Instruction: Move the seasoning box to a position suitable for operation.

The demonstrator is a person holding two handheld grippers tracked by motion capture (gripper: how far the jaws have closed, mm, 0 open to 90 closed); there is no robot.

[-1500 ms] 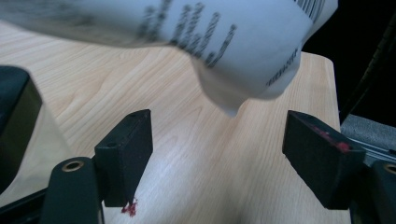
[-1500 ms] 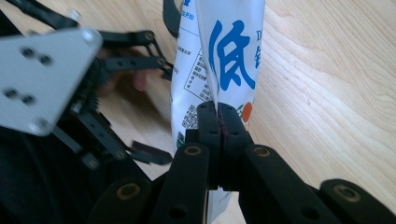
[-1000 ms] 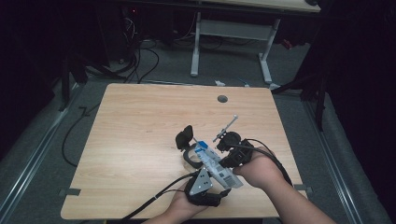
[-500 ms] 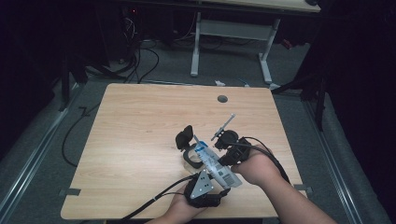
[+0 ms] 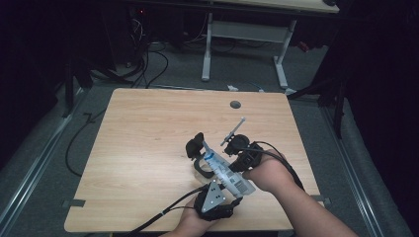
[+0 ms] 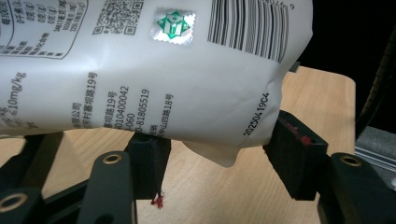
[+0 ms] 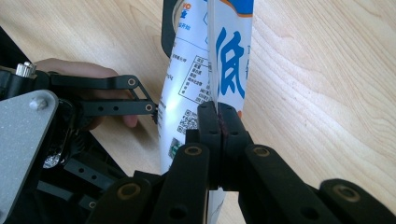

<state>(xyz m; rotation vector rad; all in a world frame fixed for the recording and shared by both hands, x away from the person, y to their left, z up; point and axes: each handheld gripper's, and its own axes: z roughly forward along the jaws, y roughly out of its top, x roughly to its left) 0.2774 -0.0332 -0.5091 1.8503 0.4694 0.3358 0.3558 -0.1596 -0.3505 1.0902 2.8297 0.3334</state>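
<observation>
A white pouch [image 5: 225, 170] with blue print and a barcode hangs just above the wooden table [image 5: 148, 128], near its front right. My right gripper [image 5: 237, 148] is shut on the pouch's flat edge seam [image 7: 229, 70]; its pads meet on the seam in the right gripper view [image 7: 218, 116]. My left gripper [image 5: 205, 153] comes in from the front edge, grey plate up. Its jaws have just been closing, and the lower end of the pouch [image 6: 163, 84] hangs between them. In the left gripper view [image 6: 215, 149] both pads stand apart at the pouch's sides without squeezing it.
A round cable hole [image 5: 235, 104] sits near the table's far edge. Behind the table a second desk's white legs [image 5: 207, 44] and loose cables [image 5: 148, 64] lie on the dark floor. Both forearms enter from the bottom edge.
The left gripper's jaws have drawn a little closer around the pouch. Both hands and the pouch stay almost where they were.
</observation>
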